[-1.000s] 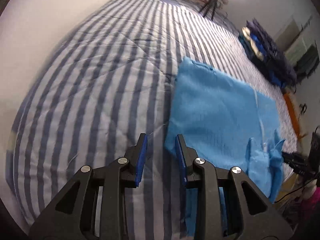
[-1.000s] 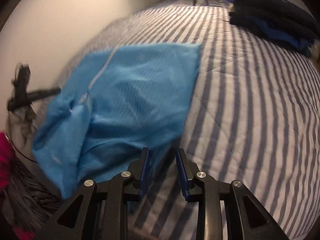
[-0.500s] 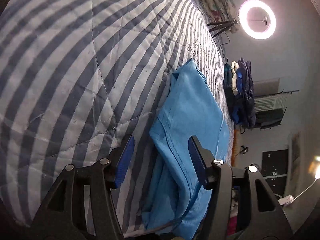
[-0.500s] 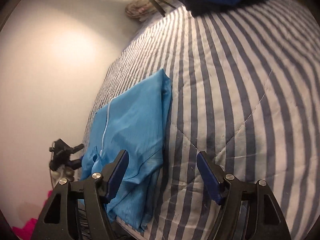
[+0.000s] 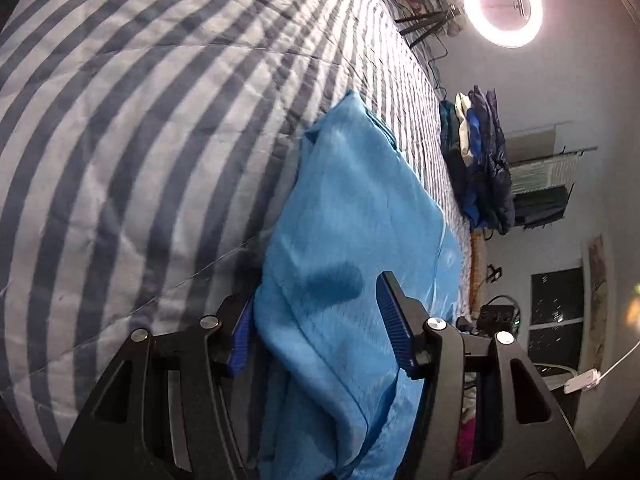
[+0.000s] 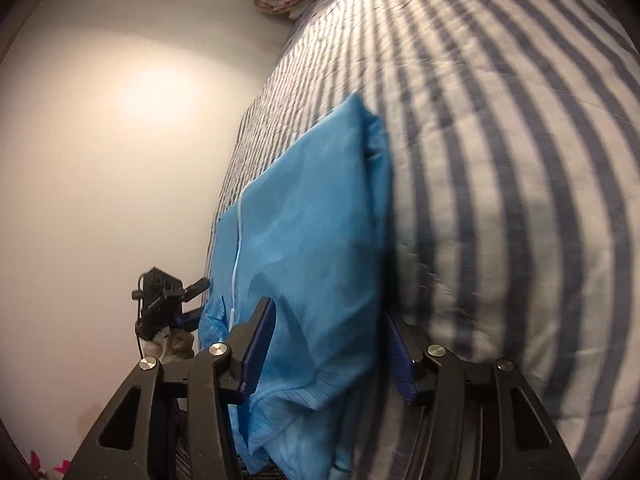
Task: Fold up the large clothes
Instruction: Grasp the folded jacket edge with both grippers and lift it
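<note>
We saw the striped bedcover [image 5: 132, 152] as the largest thing, filling most of both views. On it lay the blue garment [image 5: 352, 216], already folded once or more, near the near edge of the bed, with its near end hanging over that edge.

One second before, both tongs were narrow and stood above the cloth. Then they spread wide, tilted and came lower. Now the left tongs [image 5: 316, 332] stood apart with the left edge of the garment between their pads. They were not pressing it yet, as we judged, because a gap showed beside the right pad. The right tongs [image 6: 330, 344] also had the garment between their pads and they were closing. The left pad still showed a small gap to the cloth. We judged that a new fold was being prepared: both hands were taking the near end at its two sides, probably to carry it toward the far end.

Several things we could not see well. The near hem of the garment was cut off behind the tongs in both views, so we could not tell how many layers each would take. The left pad of the left tongs was half hidden by cloth. The dark pile of clothes [image 5: 480, 168] at the far right was too small to say what it held. The bedcover in the right view was blurred.
</note>
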Demonstrator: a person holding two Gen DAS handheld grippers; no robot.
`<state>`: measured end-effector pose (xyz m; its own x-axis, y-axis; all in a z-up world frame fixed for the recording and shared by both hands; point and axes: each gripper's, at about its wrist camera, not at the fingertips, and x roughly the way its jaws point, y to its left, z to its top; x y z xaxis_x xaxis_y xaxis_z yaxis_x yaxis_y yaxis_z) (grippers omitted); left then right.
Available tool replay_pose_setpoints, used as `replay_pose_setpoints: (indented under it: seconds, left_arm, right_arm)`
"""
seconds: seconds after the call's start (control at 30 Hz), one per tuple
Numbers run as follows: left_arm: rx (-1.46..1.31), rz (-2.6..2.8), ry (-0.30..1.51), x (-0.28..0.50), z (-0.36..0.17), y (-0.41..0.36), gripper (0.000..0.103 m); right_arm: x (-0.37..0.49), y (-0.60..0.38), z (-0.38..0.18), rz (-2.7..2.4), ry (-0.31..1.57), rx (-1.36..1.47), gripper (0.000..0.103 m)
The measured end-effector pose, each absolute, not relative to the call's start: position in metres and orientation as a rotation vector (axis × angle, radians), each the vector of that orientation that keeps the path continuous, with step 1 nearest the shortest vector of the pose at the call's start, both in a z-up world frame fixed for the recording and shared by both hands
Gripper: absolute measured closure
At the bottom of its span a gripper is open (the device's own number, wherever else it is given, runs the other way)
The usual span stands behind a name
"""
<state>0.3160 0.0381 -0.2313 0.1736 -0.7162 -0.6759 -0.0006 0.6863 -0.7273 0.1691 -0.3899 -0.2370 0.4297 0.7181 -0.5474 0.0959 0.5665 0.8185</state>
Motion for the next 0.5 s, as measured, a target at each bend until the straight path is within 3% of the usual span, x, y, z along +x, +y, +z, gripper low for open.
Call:
replay_pose_setpoints:
  seconds: [0.07,0.1,0.2,0.3,0.5]
  left_arm:
    - [-0.6,-0.557,1.32,0.317,-0.229,0.026,0.061]
    - [-0.571,-0.547,1.317,0.316,-0.229,0.022,0.067]
    - [-0.512,-0.541,1.303,0.314,-0.225,0.012,0.087]
    - [-0.469,-0.538,1.268,0.31,-0.216,0.006,0.094]
    - [-0.346,-0.535,1.174,0.3,-0.184,-0.013,0.1]
  right_arm:
    - [0.174,-0.375,-0.238,0.467,1.097,0.893,0.052]
    - [0.174,-0.37,-0.238,0.466,1.115,0.874,0.065]
    - [0.164,-0.362,-0.236,0.444,1.119,0.847,0.082]
    - [0.161,-0.355,-0.224,0.429,1.116,0.786,0.094]
    - [0.159,-0.33,-0.19,0.386,1.088,0.625,0.1]
